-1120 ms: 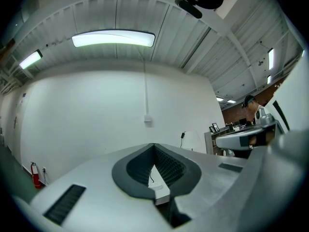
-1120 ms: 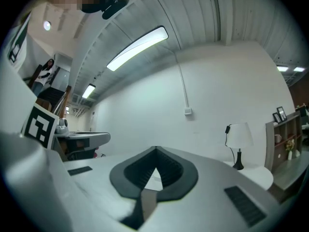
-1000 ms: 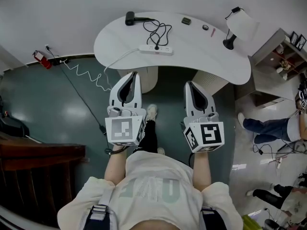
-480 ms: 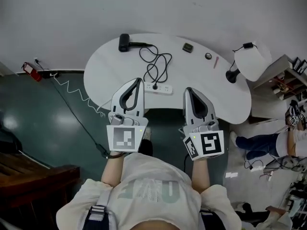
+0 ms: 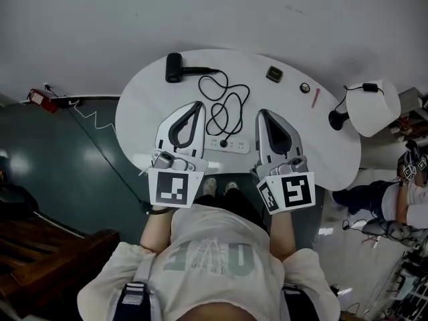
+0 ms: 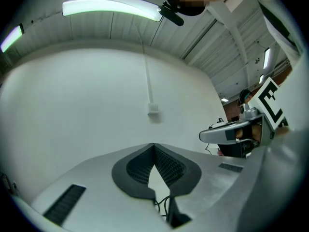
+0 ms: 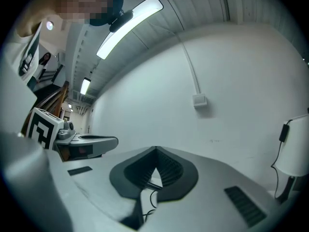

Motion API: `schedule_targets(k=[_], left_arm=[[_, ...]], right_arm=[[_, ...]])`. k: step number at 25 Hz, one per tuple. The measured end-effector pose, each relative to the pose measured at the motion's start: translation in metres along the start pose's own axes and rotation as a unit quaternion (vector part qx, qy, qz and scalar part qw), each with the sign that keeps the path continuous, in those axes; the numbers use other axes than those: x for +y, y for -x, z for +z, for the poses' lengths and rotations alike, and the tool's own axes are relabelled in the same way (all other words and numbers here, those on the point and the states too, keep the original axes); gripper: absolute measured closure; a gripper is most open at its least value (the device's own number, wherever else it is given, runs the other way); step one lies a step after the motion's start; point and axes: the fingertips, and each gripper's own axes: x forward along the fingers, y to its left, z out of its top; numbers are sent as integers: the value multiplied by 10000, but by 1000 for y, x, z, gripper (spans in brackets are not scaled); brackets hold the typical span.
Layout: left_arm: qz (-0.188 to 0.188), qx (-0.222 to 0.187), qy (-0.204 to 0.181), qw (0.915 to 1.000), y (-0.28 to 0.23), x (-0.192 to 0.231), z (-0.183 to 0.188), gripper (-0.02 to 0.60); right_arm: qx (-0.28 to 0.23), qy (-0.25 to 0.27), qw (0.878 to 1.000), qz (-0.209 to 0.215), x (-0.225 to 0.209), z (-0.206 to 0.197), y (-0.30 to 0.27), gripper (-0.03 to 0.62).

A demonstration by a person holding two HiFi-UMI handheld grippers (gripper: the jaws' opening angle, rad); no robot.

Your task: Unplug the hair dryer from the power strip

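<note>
The black hair dryer (image 5: 175, 67) lies at the back left of the white table (image 5: 140, 105). Its black cord (image 5: 227, 105) loops toward me and ends in a plug (image 5: 224, 143) seated in the white power strip (image 5: 234, 144) near the front edge. My left gripper (image 5: 198, 103) is shut and empty, just left of the strip. My right gripper (image 5: 261, 112) is shut and empty, just right of it. The left gripper view shows shut jaws (image 6: 154, 145) with cord (image 6: 161, 204) below. In the right gripper view the jaws (image 7: 156, 149) are likewise shut.
A white lamp (image 5: 371, 105) on a black base (image 5: 334, 120) stands at the table's right end. A dark square item (image 5: 273, 73), a small round item (image 5: 305, 87) and a red pen (image 5: 314, 98) lie at the back right. A white coiled cable (image 5: 93, 119) crosses the floor left.
The table has come much closer in the head view. Both grippers, still shut, now reach over its front edge on either side of the power strip.
</note>
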Motion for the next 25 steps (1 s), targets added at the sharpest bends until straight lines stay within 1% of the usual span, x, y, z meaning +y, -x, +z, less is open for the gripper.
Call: schedule_targets(k=[3,5,9,11,12,13,14,15,16,17,18,19,20,21,22,23,24,25], left_arm=[[-3,179,-118,9998,-9,0,-11,575],[63,232,-163,9996,-13,0,-15,575],[318,364,-60,9988,-12,8,-22,575],[289,379,-48,9989,-14,9,-24,575],[135,369,-22,9992,-16,5,-25,575],[-147,394,6,9991,-18,-1,-27,575],[-548,489,1,9973,-20,-10,-32,525],[-1028,645,-84,9926,-22,-21,-39,431],[-1545,840,-293,9840,-22,-32,-49,378],[-2079,1085,-640,9700,-21,-42,-62,364],[-2612,1401,-1074,9490,-18,-53,-80,356],[-3109,1783,-1494,9215,-12,-62,-103,343],[-3538,2202,-1819,8906,-5,-69,-128,326],[-3888,2621,-2033,8596,4,-74,-154,316],[-4165,3001,-2158,8306,13,-78,-179,316],[-4381,3308,-2228,8056,21,-80,-201,314],[-4553,3532,-2265,7853,28,-83,-220,314],[-4694,3689,-2281,7691,34,-86,-237,314]], right_arm=[[41,-129,9998,157,-7,-7,-13,591],[47,-199,9994,280,-11,-9,-20,591],[111,-121,9983,563,-8,-13,-29,591],[134,-129,9974,701,-8,-14,-33,591],[150,-141,9969,760,-8,-15,-34,591],[167,-144,9964,818,-9,-16,-36,591],[183,-133,9959,881,-9,-16,-36,591],[200,-111,9952,948,-9,-17,-37,591],[219,-85,9946,1012,-9,-17,-37,591],[243,-62,9940,1064,-9,-18,-37,591],[275,-42,9935,1101,-10,-19,-36,591],[313,-25,9931,1127,-10,-21,-36,591],[356,-13,9928,1145,-11,-24,-34,591],[398,-5,9925,1159,-11,-27,-33,591],[438,-2,9922,1168,-11,-30,-32,591],[476,0,9919,1175,-10,-34,-30,591],[518,2,9917,1180,-10,-37,-29,591],[567,4,9914,1184,-9,-41,-28,591]])
